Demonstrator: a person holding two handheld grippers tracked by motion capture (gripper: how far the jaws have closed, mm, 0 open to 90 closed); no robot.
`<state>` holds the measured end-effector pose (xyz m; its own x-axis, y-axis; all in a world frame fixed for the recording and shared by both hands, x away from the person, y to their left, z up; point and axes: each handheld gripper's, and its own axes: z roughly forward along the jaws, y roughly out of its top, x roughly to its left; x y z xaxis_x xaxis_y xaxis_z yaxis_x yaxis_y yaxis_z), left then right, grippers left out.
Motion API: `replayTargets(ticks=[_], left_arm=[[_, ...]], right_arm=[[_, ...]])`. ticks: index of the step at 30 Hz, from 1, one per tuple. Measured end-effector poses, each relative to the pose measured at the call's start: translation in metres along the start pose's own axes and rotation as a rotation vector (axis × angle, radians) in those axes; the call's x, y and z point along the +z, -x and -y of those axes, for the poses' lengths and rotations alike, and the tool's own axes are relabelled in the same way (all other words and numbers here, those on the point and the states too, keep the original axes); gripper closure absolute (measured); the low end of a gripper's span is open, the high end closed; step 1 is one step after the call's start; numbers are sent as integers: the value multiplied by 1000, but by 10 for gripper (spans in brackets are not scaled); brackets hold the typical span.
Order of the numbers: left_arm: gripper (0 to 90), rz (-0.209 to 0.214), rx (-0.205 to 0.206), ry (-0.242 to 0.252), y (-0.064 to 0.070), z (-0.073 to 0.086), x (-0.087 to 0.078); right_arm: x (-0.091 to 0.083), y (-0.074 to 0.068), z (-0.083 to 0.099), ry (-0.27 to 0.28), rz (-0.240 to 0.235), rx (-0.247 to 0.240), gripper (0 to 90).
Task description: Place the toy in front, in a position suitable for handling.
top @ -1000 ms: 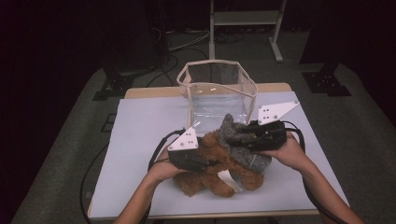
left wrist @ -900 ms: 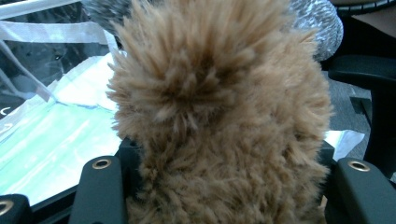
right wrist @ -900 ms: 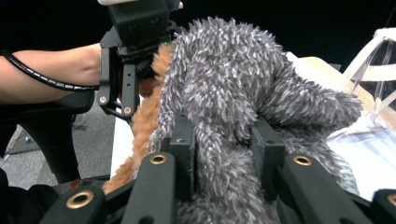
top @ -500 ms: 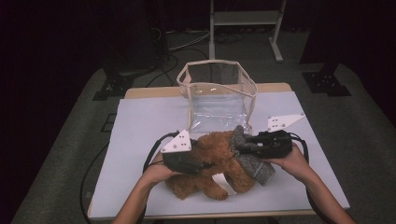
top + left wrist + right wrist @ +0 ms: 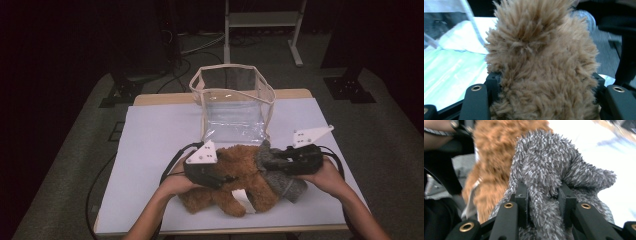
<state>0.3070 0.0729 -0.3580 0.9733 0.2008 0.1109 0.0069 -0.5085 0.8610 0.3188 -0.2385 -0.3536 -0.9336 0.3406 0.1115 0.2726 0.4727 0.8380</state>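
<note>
A brown plush toy lies on the white-covered table near the front edge, a white tag hanging at its underside. My left gripper is shut on its left side; in the left gripper view the brown fur bulges between the jaws of the left gripper. A grey plush toy leans on the brown one's right side. My right gripper is shut on it, and in the right gripper view the right gripper pinches a fold of grey fur.
A clear plastic bag with a beige rim stands open just behind the toys, mid-table. Bare white cover stretches to the left and right of it. Dark floor, cables and a stand's legs lie beyond the table's far edge.
Both grippers have brought the two toys down and toward the person, away from the bag's mouth. The toys now rest lower on the table, the grey one spread out to the right.
</note>
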Motion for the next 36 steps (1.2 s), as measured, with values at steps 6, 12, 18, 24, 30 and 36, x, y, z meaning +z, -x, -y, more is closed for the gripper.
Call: replayTargets(ticks=[6,12,18,24,30,36], left_arm=[[340,19,38,-87,2,-11,20],[293,36,62,-169,3,-22,32],[213,49,35,-174,2,-24,32],[155,61,3,-150,0,-24,22],[152,63,-7,-114,0,-24,13],[137,65,-15,-91,-2,-27,5]], right_arm=[[-41,9,38,-53,114,68,665],[-53,22,81,-167,202,146,653],[-40,33,109,-196,201,206,605],[-45,32,109,-153,198,227,479],[-49,30,101,-147,191,218,394],[-51,32,94,-122,176,223,365]])
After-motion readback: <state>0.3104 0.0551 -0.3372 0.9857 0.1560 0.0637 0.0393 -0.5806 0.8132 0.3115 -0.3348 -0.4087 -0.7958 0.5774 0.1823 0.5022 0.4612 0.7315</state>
